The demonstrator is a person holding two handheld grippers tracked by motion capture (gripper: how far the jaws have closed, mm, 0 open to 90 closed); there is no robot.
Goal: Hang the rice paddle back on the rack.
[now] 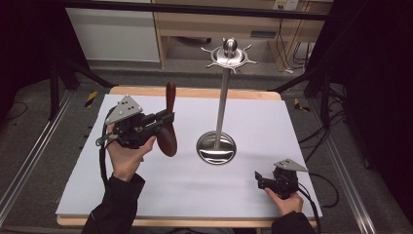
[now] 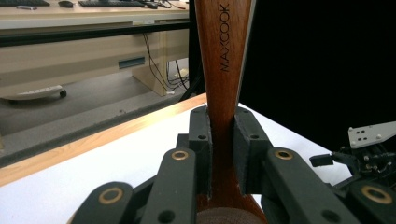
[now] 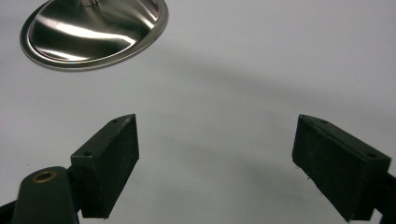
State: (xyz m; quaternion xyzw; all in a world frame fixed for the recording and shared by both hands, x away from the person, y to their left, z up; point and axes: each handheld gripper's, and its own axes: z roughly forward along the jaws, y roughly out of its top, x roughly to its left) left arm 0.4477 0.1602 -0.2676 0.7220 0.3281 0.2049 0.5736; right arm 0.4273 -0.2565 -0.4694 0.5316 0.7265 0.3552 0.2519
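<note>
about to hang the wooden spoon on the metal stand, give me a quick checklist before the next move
1. Left gripper shut on the wooden spoon: ok, both fingers press its neck.
2. Spoon upright, handle end up: ok.
3. Spoon lifted off the white mat: ok in the high view.
4. Metal stand upright on its round base, hooks at the top free: ok.
5. Hanging hole at the handle end: cannot tell.
6. Right gripper out of the way: ok, open with nothing between its fingers, low at the mat's near right corner, apart from the stand.
</note>
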